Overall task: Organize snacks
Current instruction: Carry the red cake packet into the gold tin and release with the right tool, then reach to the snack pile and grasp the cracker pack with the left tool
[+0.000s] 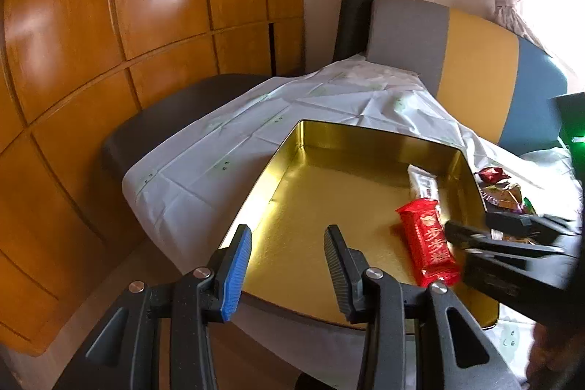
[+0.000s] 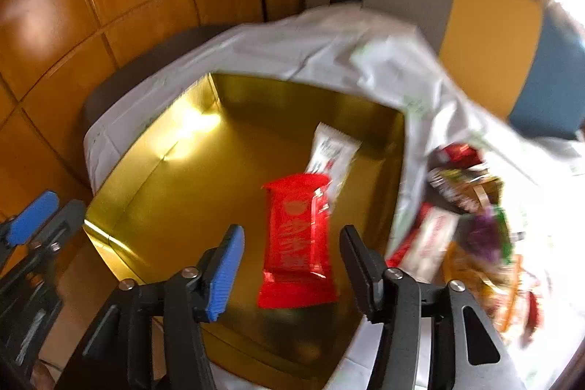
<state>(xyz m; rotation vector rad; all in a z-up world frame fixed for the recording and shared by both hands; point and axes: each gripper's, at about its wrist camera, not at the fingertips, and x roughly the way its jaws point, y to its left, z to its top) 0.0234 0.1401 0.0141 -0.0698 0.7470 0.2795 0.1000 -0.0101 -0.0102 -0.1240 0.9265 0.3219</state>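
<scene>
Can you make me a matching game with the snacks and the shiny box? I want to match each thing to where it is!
Things:
1. red snack packet
2. white snack packet
3. gold metal tin
4. pile of mixed colourful snacks

Places:
A. on the white cloth, outside the tin
B. on the white cloth, holding two packets
C. inside the tin, nearer the right gripper
D. inside the tin, toward its far side

Pairs: 1-C, 2-D, 3-B, 4-A
</scene>
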